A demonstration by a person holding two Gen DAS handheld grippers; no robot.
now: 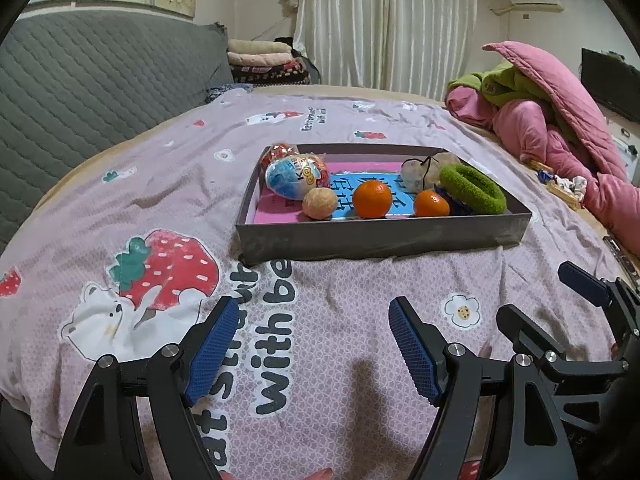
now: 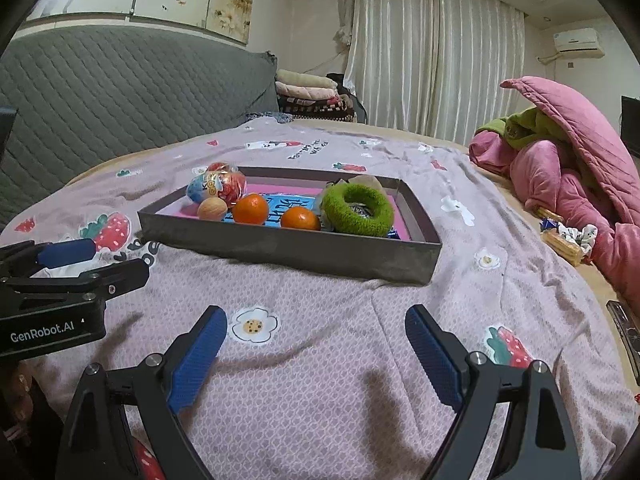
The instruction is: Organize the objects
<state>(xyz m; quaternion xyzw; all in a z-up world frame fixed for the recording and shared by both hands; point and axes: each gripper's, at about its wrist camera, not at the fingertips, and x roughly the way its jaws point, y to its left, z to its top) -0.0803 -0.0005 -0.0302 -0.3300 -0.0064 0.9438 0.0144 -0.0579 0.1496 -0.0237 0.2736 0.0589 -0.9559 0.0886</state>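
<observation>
A shallow grey box [image 1: 380, 236] [image 2: 288, 246] sits on the bed. It holds two oranges [image 1: 373, 199] [image 2: 250, 209], a walnut [image 1: 319, 203] [image 2: 212, 209], a foil-wrapped toy egg [image 1: 294, 176] [image 2: 218, 186], a green fuzzy ring [image 1: 472, 188] [image 2: 357, 209] and a crumpled white wrapper [image 1: 428, 170]. My left gripper [image 1: 312, 312] is open and empty over the bedspread in front of the box. My right gripper [image 2: 316, 320] is open and empty, also short of the box. Each gripper shows at the edge of the other's view.
The pink strawberry-print bedspread [image 1: 340, 320] covers the bed. A grey quilted headboard [image 1: 92, 80] stands at left. Pink and green blankets [image 1: 560, 128] are heaped at right, with small wrappers and a biscuit [image 2: 564, 240] beside them. Folded towels [image 1: 264, 60] lie at the back.
</observation>
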